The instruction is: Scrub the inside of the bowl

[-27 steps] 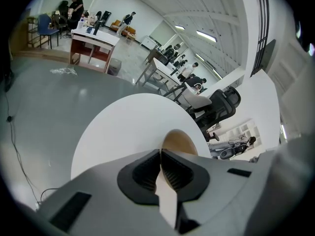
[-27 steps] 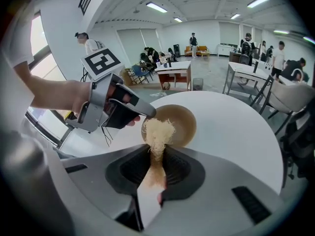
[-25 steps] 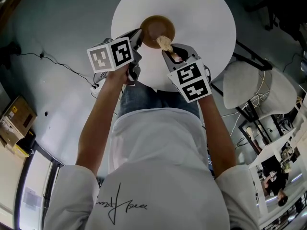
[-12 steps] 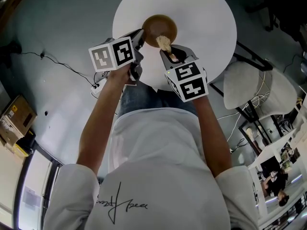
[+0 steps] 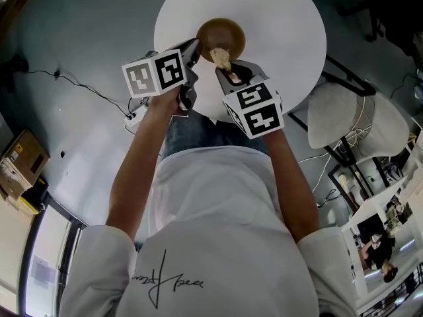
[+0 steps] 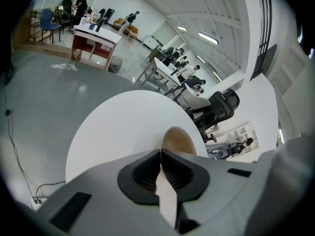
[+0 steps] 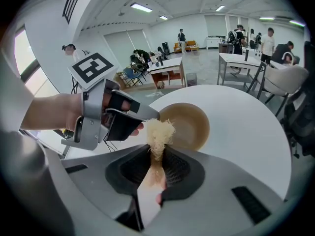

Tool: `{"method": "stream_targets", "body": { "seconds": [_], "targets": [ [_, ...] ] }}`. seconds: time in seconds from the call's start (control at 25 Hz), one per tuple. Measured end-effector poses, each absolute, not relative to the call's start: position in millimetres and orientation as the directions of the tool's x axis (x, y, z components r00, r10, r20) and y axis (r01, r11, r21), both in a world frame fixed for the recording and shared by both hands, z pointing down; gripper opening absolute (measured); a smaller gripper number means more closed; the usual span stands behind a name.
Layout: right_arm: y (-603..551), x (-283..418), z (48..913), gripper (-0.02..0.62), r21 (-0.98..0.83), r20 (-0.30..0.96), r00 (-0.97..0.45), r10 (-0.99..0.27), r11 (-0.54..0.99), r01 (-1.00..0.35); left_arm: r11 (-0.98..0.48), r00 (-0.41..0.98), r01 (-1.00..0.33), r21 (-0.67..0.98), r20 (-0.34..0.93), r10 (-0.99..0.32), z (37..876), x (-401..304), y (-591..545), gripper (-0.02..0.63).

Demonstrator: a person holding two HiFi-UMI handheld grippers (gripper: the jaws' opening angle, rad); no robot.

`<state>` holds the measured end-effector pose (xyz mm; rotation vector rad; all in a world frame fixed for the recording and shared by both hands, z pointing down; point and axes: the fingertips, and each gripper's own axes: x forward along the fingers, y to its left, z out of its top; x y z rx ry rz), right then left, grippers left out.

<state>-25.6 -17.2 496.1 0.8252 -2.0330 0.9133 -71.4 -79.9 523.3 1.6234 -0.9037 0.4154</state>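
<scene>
Two grippers are at work, each carrying one marker cube. The right gripper has its jaws clamped on the only scrubber, a pale, fibrous tuft. The tuft's frayed end sticks out past the jaw tips and sits over the near rim of the bowl. In the right gripper view it covers the rim's near edge.

The left gripper has its jaws drawn together with nothing showing between the pads. Its tips are at the bowl's near-left rim, just beside the scrubber. No view shows whether they pinch that rim. A bare hand wraps this gripper's handle.

There is one bowl. It is brown and round and stands upright on the near half of the single round white table, close to the edge on the person's side. Its inside is a plain tan.

In the head view, the left marker cube and the right marker cube sit near each other in front of the person's white shirt.

To the right of the table stands one white chair. On the grey floor to the left runs a thin dark cable, and a cardboard box lies farther left. Desks and several people show in the background of both gripper views.
</scene>
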Motion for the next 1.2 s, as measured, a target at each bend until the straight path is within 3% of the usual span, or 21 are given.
{"method": "stream_targets", "body": {
  "seconds": [1.2],
  "targets": [
    [-16, -43, 499, 0.083, -0.397, 0.79, -0.579, -0.199, 0.553, -0.732, -0.041, 0.66, -0.727, 0.685, 0.682, -0.314, 523, -71, -74, 0.015]
  ]
}}
